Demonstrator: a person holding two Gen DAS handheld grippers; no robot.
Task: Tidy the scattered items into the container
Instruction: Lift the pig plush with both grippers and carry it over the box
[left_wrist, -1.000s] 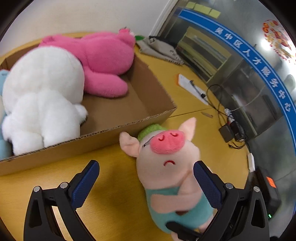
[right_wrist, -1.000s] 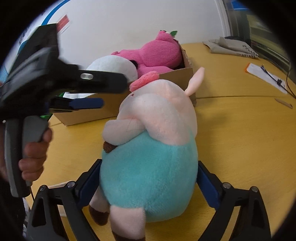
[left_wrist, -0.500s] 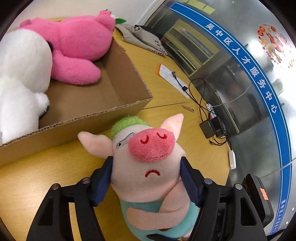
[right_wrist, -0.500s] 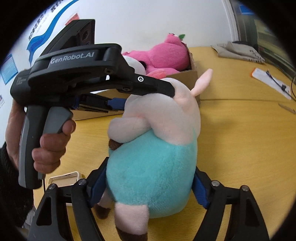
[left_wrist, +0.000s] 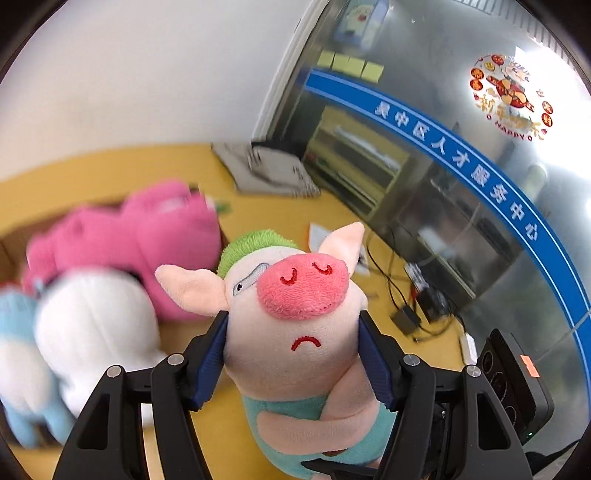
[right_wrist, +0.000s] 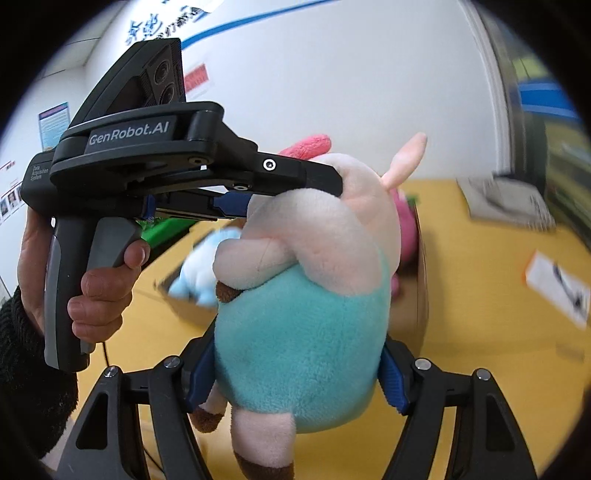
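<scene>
Plush pig (left_wrist: 295, 332), soft and rounded, squeezed by both grippers.

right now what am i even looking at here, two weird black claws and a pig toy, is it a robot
No robot: a person holds a handheld gripper in each hand. Each picture comes from a camera on one gripper, looking along its jaws. The left gripper squeezes the head of the plush pig; the right gripper squeezes its teal belly. Both jaws have just closed on it. In the right view you see the left hand holding its handle. Behind, blurred, pink, white and blue plush toys lie together on the yellow table.
</scene>
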